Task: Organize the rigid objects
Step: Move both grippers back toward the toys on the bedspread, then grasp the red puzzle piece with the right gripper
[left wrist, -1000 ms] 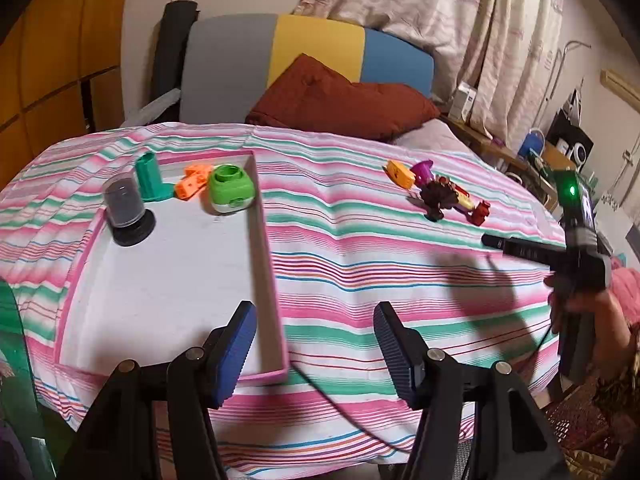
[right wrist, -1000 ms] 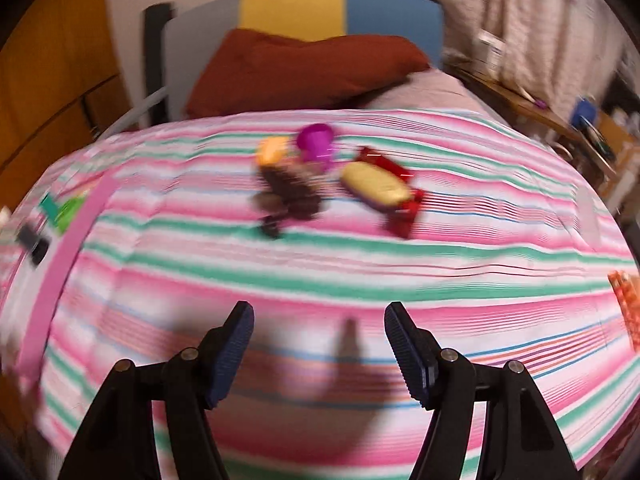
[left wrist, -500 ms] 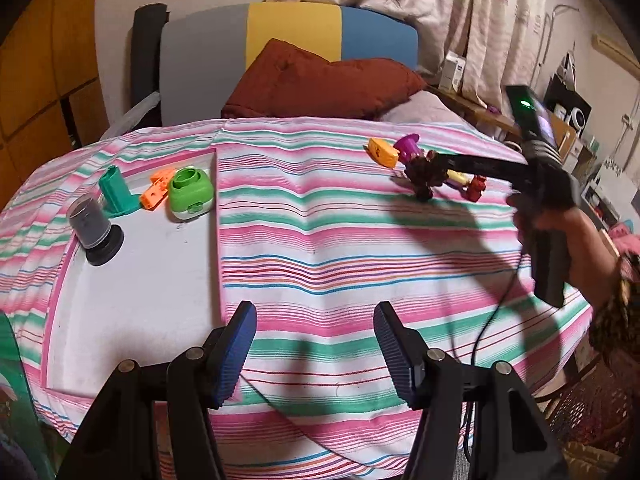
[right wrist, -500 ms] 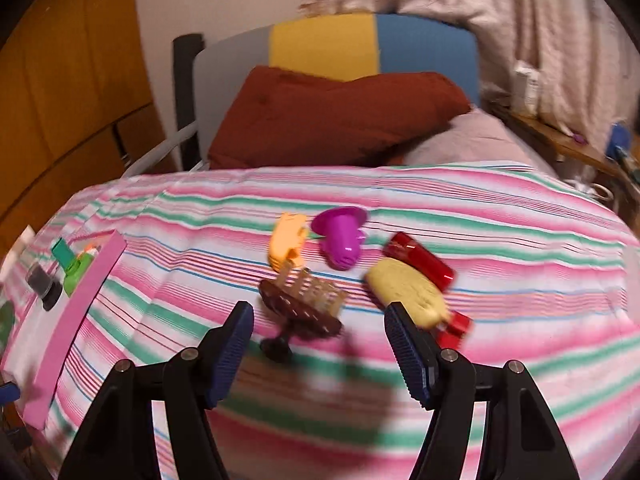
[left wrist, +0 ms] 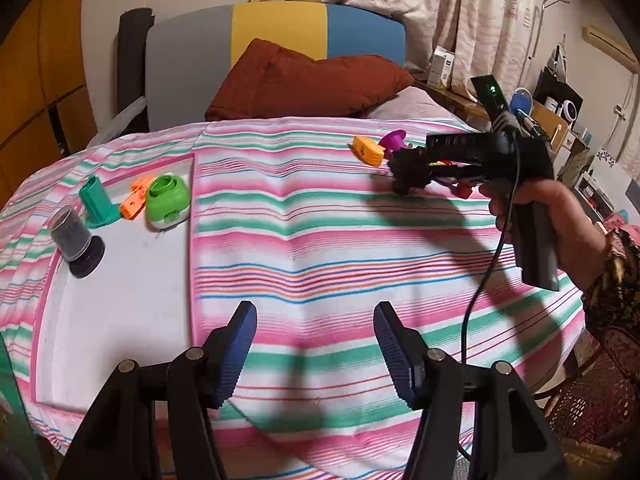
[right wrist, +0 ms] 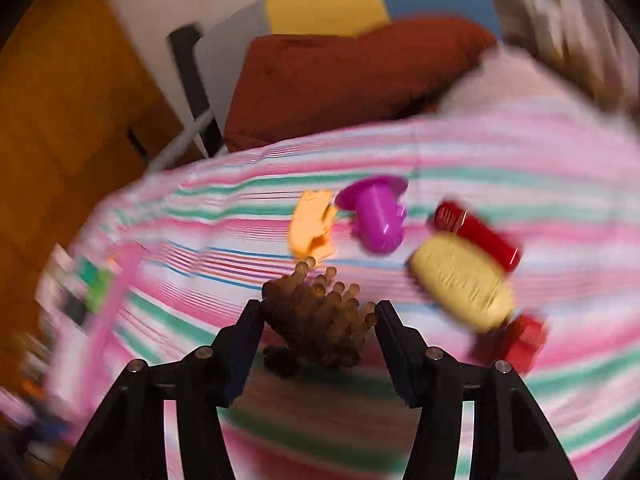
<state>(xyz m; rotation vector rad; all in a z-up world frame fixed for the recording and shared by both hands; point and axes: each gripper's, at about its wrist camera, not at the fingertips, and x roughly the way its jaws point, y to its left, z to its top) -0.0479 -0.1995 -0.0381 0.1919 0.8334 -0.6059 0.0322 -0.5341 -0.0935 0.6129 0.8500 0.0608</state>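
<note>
A brown bristled brush (right wrist: 320, 320) lies on the striped cloth between the open jaws of my right gripper (right wrist: 318, 320); it also shows in the left wrist view (left wrist: 408, 172). Around it lie an orange piece (right wrist: 312, 224), a purple plunger-shaped piece (right wrist: 376, 216), a yellow oval piece (right wrist: 464, 280) and a red tube (right wrist: 476, 232). My left gripper (left wrist: 314, 340) is open and empty over the cloth beside the white tray (left wrist: 120, 300). The tray holds a green round toy (left wrist: 166, 200), an orange clip (left wrist: 134, 200), a teal piece (left wrist: 96, 200) and a dark jar (left wrist: 74, 240).
The table has a pink, green and white striped cloth (left wrist: 340, 248). A chair with a rust-red cushion (left wrist: 304, 80) stands behind it. Cluttered shelves (left wrist: 560, 112) are at the far right. The right hand and its cable (left wrist: 492, 264) hang over the table's right side.
My right gripper has moved forward and down to the pile, so the brown brush now sits between its open jaws. My left gripper has shifted slightly and stays open.
</note>
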